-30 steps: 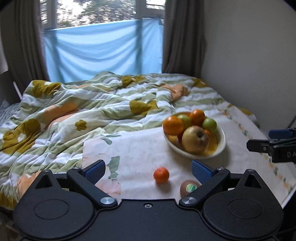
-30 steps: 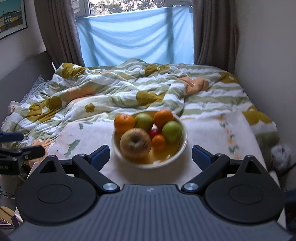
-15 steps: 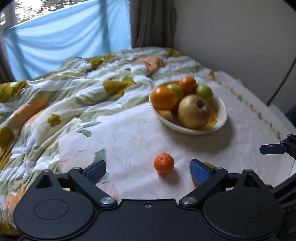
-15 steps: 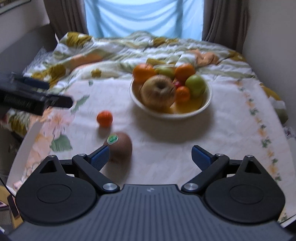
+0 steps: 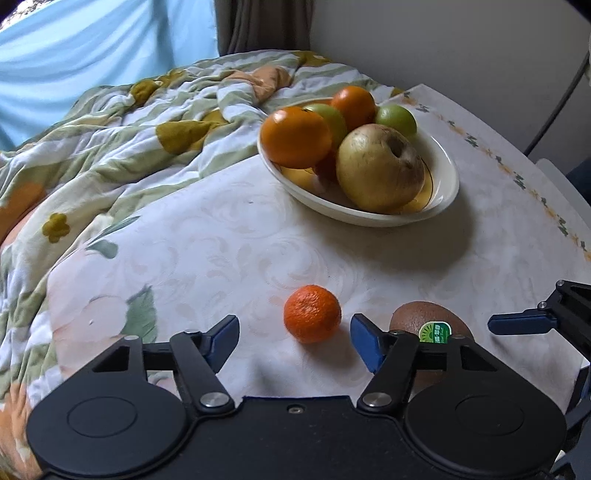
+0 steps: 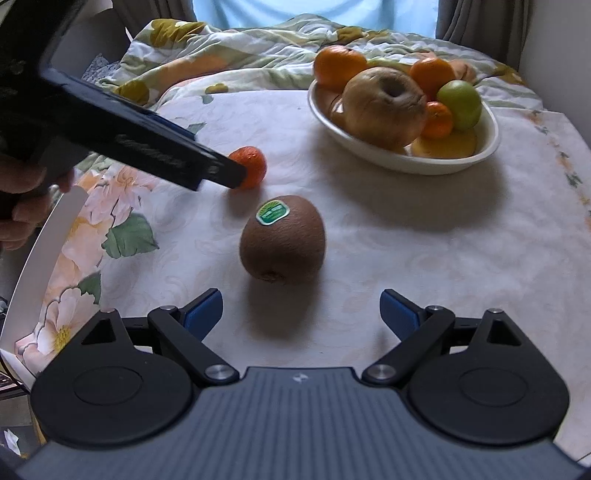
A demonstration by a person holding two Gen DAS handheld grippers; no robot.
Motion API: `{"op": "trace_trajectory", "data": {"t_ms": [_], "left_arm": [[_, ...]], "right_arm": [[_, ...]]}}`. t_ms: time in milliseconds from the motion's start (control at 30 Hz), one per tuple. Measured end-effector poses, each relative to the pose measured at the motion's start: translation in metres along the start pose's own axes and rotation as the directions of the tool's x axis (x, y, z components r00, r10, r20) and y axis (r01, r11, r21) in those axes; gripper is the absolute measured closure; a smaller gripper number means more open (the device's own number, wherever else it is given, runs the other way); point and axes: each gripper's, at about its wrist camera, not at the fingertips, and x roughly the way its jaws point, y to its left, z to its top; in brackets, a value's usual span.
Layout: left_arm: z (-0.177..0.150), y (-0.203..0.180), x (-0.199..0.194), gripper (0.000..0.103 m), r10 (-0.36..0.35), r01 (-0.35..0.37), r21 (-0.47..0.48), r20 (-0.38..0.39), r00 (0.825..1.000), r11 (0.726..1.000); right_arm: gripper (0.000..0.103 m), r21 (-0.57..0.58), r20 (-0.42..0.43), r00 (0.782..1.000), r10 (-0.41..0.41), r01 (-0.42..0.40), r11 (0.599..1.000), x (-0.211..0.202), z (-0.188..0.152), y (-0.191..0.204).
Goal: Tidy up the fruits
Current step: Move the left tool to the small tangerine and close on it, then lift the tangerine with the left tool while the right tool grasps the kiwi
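Bedroom in a home — rumpled floral quilt (image 5: 122, 147) on a bed at 11 o'clock, curtains (image 5: 258, 26) over a window at 12. Floral tablecloth (image 6: 369, 240) on the table, white fruit bowl (image 6: 406, 162) at 1 o'clock — domestic clutter.

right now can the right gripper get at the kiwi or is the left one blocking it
Probably yes. The kiwi lies alone on the tablecloth, straight ahead of the open right gripper. The left gripper, jaws closing, is lined up on the mandarin beside it, not touching the kiwi.
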Motion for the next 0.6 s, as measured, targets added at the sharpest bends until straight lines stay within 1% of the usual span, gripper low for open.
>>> {"op": "trace_trajectory", "data": {"t_ms": [33,67,133,167,200,333,433,500,600], "left_arm": [[0.001,0.0,0.002,0.036,-0.003,0.003,0.003,-0.001,1.0,1.0],[0.002,0.0,0.004,0.043,-0.009,0.009,0.003,-0.002,1.0,1.0],[0.004,0.0,0.008,0.052,-0.024,0.024,0.001,-0.008,1.0,1.0],[0.005,0.0,0.01,0.062,-0.041,0.041,0.001,-0.009,0.999,0.999],[0.006,0.0,0.011,0.063,-0.054,0.054,0.002,-0.012,0.998,0.999],[0.007,-0.006,0.01,0.064,-0.038,0.038,0.055,-0.012,0.999,0.998],[0.004,-0.007,0.009,0.064,-0.017,0.018,0.073,-0.012,1.0,0.997],[0.003,-0.005,0.008,0.064,0.001,0.0,0.071,-0.017,1.0,0.997],[-0.001,0.004,0.005,0.064,0.015,-0.013,0.043,-0.025,1.0,0.999]], "right_arm": [[0.0,-0.003,0.001,1.0,0.0,0.0,1.0,0.001,0.0,0.001],[0.0,-0.008,0.002,1.0,0.0,0.0,1.0,0.002,0.0,0.002],[0.001,-0.012,0.0,1.0,0.001,-0.001,1.0,0.005,0.002,0.004],[0.003,-0.01,-0.002,1.0,0.004,-0.004,1.0,0.007,0.003,0.004],[0.005,-0.008,-0.003,1.0,0.008,-0.008,1.0,0.008,0.004,0.003],[0.007,-0.007,0.003,1.0,0.011,-0.011,1.0,0.012,0.01,0.004],[0.01,-0.003,0.009,1.0,0.014,-0.014,1.0,0.014,0.013,0.004],[0.012,-0.002,0.013,1.0,0.016,-0.015,1.0,0.016,0.015,0.004],[0.017,-0.008,0.017,1.0,0.017,-0.017,1.0,0.018,0.018,0.005]]}}
